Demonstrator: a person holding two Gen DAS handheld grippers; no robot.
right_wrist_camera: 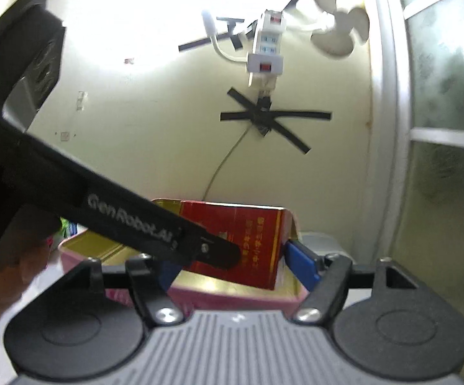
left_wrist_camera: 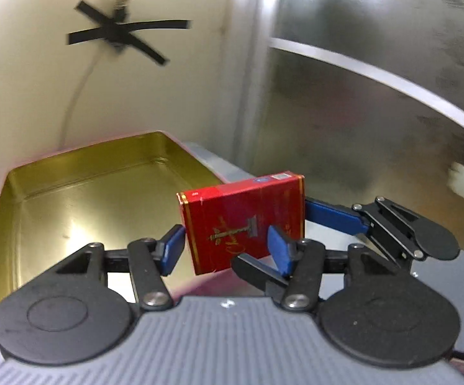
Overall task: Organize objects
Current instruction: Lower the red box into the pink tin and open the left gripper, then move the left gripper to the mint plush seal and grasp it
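A red box (left_wrist_camera: 243, 218) with gold print is held upright just over the right edge of an open gold-lined tin (left_wrist_camera: 81, 205) with a pink outside. My left gripper (left_wrist_camera: 225, 247) has its blue pads (left_wrist_camera: 172, 248) on both sides of the box. My right gripper (right_wrist_camera: 238, 263) also clamps the red box (right_wrist_camera: 254, 240) between its blue pads (right_wrist_camera: 301, 264); its far finger shows in the left wrist view (left_wrist_camera: 334, 216) behind the box. The left gripper's black arm (right_wrist_camera: 119, 218) crosses the right wrist view in front of the box. The tin (right_wrist_camera: 200, 298) lies below.
A cream wall with a white power strip (right_wrist_camera: 265, 48), black tape crosses (right_wrist_camera: 273, 118) and a hanging cable stands behind the tin. A frosted window with metal frame (left_wrist_camera: 376, 73) is on the right. The tin sits on a grey surface (left_wrist_camera: 219, 166).
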